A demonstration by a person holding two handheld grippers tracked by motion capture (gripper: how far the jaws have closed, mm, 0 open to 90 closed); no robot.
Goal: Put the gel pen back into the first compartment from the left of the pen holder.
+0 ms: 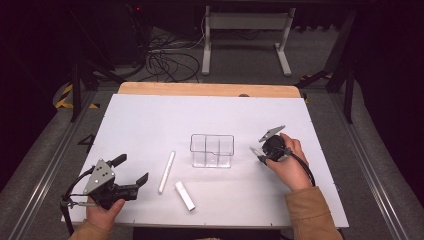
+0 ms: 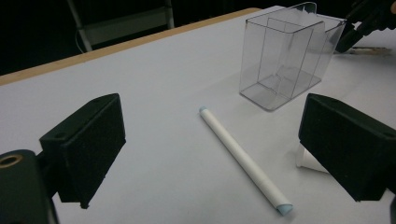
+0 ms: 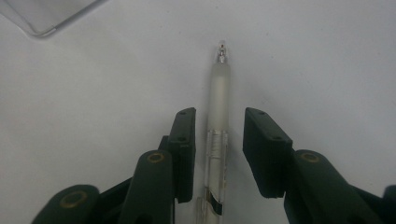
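Right gripper view: the pen (image 3: 218, 135) lies lengthwise between the right gripper (image 3: 218, 154)'s parted fingers (image 3: 183, 149), not yet pinched. The left gripper (image 1: 131, 176), open and empty, sits well apart.

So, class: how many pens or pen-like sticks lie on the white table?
3: a long white pen left of the clear box, a short white one nearer the person, and a clear pen between the right tongs.

High view sits above my side, facing forward-down over the table (image 1: 150, 115). My gripper views ride close along the jaws; left one and high view share the clear box (image 2: 285, 56).
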